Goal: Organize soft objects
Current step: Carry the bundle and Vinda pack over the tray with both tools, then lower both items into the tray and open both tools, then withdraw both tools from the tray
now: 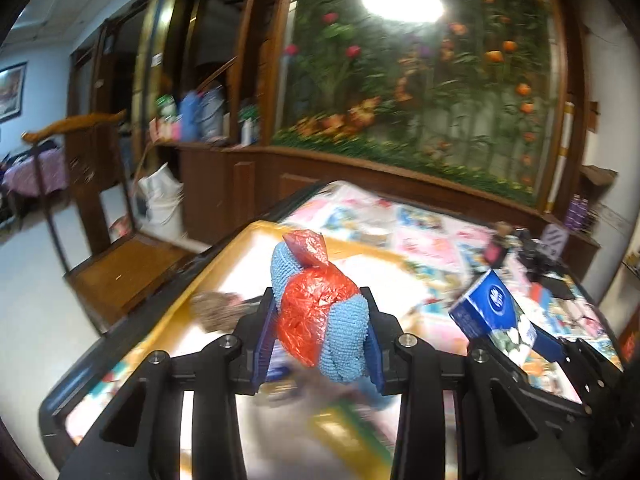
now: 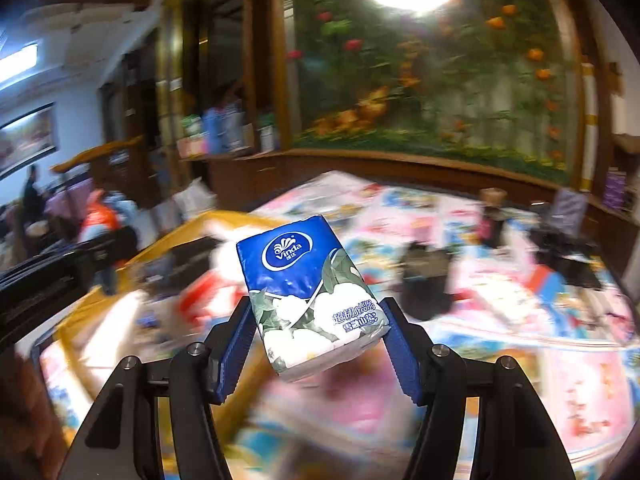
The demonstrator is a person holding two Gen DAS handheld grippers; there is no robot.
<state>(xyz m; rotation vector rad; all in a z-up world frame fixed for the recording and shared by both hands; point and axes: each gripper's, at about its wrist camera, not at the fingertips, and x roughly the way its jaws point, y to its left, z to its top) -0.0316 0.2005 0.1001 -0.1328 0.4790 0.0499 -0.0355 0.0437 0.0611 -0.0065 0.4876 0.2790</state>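
My left gripper (image 1: 320, 320) is shut on a blue knitted cloth bundle with a red plastic bag (image 1: 320, 312) tied around it, held above a yellow-rimmed tray (image 1: 224, 264). My right gripper (image 2: 320, 332) is shut on a blue Vinda tissue pack (image 2: 308, 288), held above the table. The tissue pack also shows in the left wrist view (image 1: 492, 312), to the right of the bundle. The bundle and left gripper show blurred at the left of the right wrist view (image 2: 100, 220). A brownish fuzzy object (image 1: 216, 308) lies in the tray, blurred.
The table has a pink and blue patterned cover (image 2: 500, 300). Dark objects (image 1: 536, 256) sit at its far right. A wooden cabinet (image 1: 248, 176) and a flower mural (image 1: 420, 92) stand behind. A wooden bench (image 1: 128, 272) is at the left.
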